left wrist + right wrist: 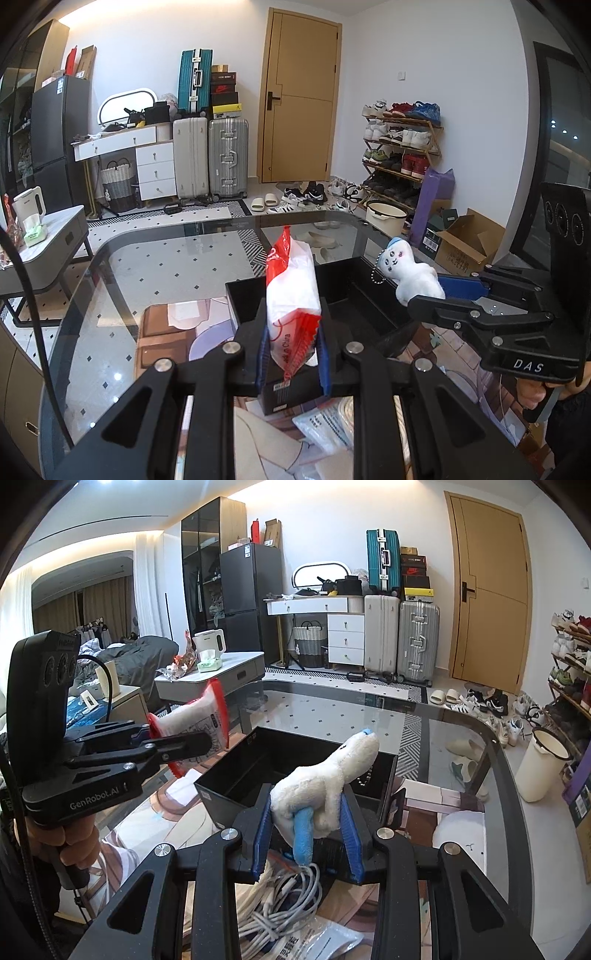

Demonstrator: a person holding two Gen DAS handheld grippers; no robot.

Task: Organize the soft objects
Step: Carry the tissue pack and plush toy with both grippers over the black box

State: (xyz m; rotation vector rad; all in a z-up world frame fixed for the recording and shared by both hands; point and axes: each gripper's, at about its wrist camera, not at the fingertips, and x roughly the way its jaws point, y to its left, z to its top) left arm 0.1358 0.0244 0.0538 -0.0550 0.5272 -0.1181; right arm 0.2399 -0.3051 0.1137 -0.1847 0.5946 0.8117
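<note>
Left gripper (293, 354): jaws clamped on the lower end of a red-and-white tissue pack (293, 291), which stands upright toward 12 o'clock in the left wrist view.
Right gripper (306, 834): jaws pressed on the body of a white plush toy (325, 786); its blue tail hangs toward 6 o'clock, its head points to 1 o'clock.
Beneath the grippers: a coiled white cable (284, 904) and a printed plastic packet (314, 941) lie on the glass table (166, 251).
Black box (295, 760): open-topped, apparently empty, just beyond both grippers at 12 o'clock; probably where the soft things go.
Tissue pack, handling: light and squashy, slick film wrapper; the flat sides give the firmest hold, and an end grip may let it sag or slip.
Plush toy, handling: very light, compressible, not fragile; the torso is the best hold, and its bead chain (376, 273) could snag the box rim.
Far: suitcases (210, 158), a wooden door (299, 99), a shoe rack (402, 147).
</note>
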